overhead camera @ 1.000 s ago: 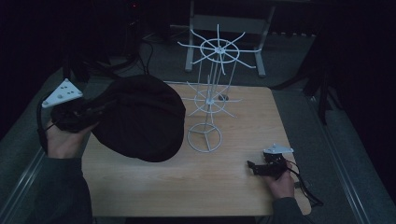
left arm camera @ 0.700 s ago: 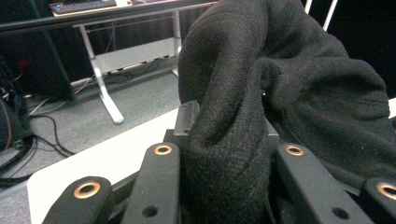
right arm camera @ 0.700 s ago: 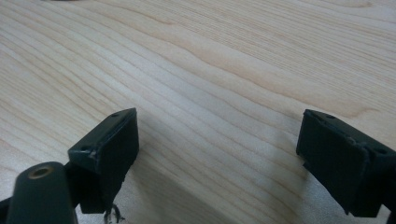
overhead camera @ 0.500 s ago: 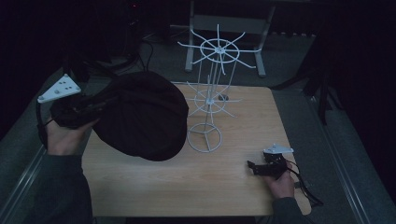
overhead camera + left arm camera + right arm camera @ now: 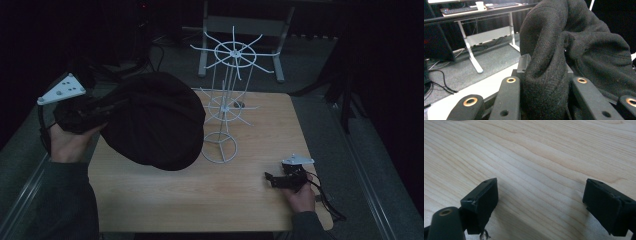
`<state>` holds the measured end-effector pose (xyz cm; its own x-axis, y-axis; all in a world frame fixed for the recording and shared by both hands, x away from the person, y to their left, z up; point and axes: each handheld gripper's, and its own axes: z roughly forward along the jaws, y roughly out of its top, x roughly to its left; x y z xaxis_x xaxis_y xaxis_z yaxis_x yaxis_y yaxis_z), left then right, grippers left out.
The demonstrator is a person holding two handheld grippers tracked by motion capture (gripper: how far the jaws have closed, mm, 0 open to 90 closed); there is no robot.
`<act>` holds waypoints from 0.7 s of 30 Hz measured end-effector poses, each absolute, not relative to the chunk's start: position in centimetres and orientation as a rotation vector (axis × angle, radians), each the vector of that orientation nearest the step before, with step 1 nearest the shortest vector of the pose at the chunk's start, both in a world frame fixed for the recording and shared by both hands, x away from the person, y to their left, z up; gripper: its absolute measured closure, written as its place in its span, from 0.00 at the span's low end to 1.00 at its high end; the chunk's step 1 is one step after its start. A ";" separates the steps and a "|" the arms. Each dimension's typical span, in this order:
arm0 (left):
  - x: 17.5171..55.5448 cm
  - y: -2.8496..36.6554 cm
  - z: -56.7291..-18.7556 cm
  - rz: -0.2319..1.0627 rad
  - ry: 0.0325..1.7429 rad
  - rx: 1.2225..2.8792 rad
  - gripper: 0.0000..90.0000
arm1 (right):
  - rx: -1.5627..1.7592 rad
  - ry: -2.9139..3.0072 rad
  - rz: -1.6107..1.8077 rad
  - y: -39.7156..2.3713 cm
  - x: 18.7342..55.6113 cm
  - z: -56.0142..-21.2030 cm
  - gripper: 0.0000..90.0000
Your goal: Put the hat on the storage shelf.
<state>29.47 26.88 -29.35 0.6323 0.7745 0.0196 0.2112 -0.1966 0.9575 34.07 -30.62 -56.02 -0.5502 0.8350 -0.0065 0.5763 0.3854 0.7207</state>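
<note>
One black knitted hat [image 5: 152, 120], beret-like, wool or felt by the look of its nap. Location: held in the air over the left part of the wooden counter [image 5: 210, 200], just beside the white wire display stand [image 5: 223, 107], whose lower spokes lie near its right edge; whether they touch cannot be told.

Handling: judged light, soft and limp; it sags into a wide dome and folds wherever pinched. Not fragile, not slippery; the knit could snag on the spoke tips.

Hold: best taken at the rim or a gathered fold, as now. Left gripper [image 5: 544, 82] has its fingers clenched on a thick bunched fold of the cloth, seen close in the left gripper view.

Orientation: crown faces up and toward the camera in the high view; the opening seems to face down and away. Long axis runs slantwise from the gripper at upper left down toward the stand's ring base.

Right gripper [image 5: 541, 200]: fingers released, spread wide, nothing between them, resting low over the counter's right front.
</note>
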 end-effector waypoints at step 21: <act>29.2 26.9 -28.3 0.591 0.745 1.697 0.80 | 1.225 2.282 0.964 -30.6 34.1 -56.0 0.14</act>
